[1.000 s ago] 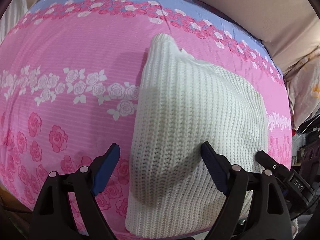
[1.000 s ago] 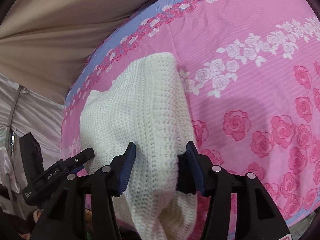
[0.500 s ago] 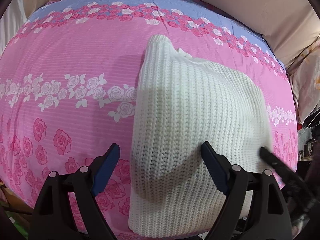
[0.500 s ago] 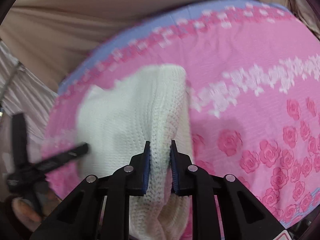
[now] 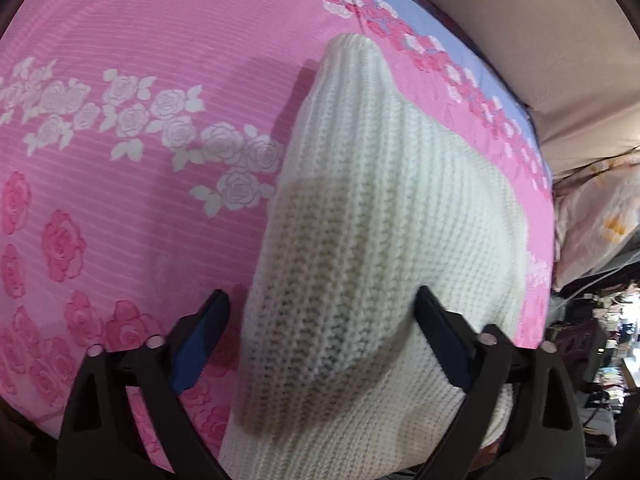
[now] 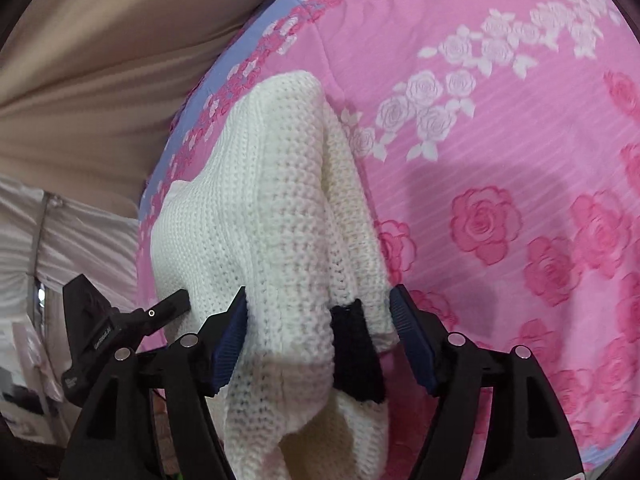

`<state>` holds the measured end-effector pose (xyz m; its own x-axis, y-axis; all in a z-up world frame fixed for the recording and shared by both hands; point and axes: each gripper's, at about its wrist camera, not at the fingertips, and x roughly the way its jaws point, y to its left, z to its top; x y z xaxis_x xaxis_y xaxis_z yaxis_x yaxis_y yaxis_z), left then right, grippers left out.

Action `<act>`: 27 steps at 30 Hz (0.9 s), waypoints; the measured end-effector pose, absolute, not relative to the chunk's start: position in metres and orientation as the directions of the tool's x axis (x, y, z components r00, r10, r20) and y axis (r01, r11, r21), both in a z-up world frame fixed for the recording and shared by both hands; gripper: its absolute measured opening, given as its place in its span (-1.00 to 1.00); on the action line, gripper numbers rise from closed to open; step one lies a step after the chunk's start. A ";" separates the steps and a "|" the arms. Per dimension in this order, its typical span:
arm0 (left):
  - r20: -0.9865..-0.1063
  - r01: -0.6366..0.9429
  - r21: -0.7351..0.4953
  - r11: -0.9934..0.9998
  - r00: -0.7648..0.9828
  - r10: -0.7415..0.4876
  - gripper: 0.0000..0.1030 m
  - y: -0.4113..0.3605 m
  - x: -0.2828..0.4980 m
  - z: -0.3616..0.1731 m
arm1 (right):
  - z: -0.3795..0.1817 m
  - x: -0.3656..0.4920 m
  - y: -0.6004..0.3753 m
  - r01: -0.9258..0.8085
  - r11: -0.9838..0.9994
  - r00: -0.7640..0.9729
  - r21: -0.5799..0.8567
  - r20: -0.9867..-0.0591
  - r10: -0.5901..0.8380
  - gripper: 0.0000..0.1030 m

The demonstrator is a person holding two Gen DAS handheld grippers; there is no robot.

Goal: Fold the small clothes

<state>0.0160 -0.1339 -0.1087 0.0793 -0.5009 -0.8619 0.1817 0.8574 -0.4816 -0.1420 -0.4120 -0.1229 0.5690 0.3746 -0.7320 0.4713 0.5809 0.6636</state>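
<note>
A: How is the sweater (image 5: 360, 248) expected to handle?

B: It is judged soft, thick and floppy, with a loose knit; sag is to be expected wherever it is not supported. A hold is best taken on a doubled edge or the near hem, deep enough that both layers are caught.

A: Where is it lying?

B: It is laid on the bed (image 5: 120, 160), partly folded, running from the near edge up toward the far edge, where a blue band is seen. Its near end hangs over the near edge.

A: What is seen of the left gripper (image 5: 320, 336)?

B: Its jaws have just been closing a little, yet are spread wide. The sweater's left side lies between them, but no squeeze is seen, so nothing is gripped.

A: And the right gripper (image 6: 318, 336)?

B: Its jaws have just been opening. A thick fold and a black trim piece (image 6: 356, 356) lie between them; the pads are touching at most, not pinching.

A: The counts?

B: One sweater, one bed, two grippers, one black trim piece.
</note>
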 end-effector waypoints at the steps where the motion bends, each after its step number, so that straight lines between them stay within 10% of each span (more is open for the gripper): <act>1: -0.849 0.194 -0.506 0.841 0.061 -0.525 0.14 -0.135 0.018 -0.104 | -0.118 -0.140 -0.410 0.465 0.596 0.572 0.654 -0.736 0.362 -0.12; 4: -0.817 0.220 -0.547 0.808 0.070 -0.572 -0.15 -0.127 0.025 -0.077 | -0.081 -0.134 -0.402 0.397 0.611 0.626 0.685 -0.689 0.365 -0.45; 10: -0.777 0.288 -0.562 0.775 0.138 -0.614 -0.06 -0.090 0.033 -0.002 | 0.003 -0.125 -0.366 0.220 0.708 0.710 0.671 -0.608 0.355 -0.56; 17: -0.919 0.275 -0.247 0.929 0.237 -0.315 0.10 -0.064 0.023 -0.058 | -0.096 -0.129 -0.357 0.435 0.691 0.539 0.577 -0.782 0.314 -0.32; 22: -0.921 0.212 -0.273 0.938 0.224 -0.319 0.10 -0.021 0.016 -0.064 | -0.074 -0.150 -0.351 0.388 0.673 0.561 0.629 -0.741 0.369 0.15; 27: -0.911 0.212 -0.320 0.924 0.199 -0.361 0.13 -0.009 0.013 -0.059 | -0.096 -0.164 -0.327 0.438 0.654 0.448 0.617 -0.781 0.435 0.17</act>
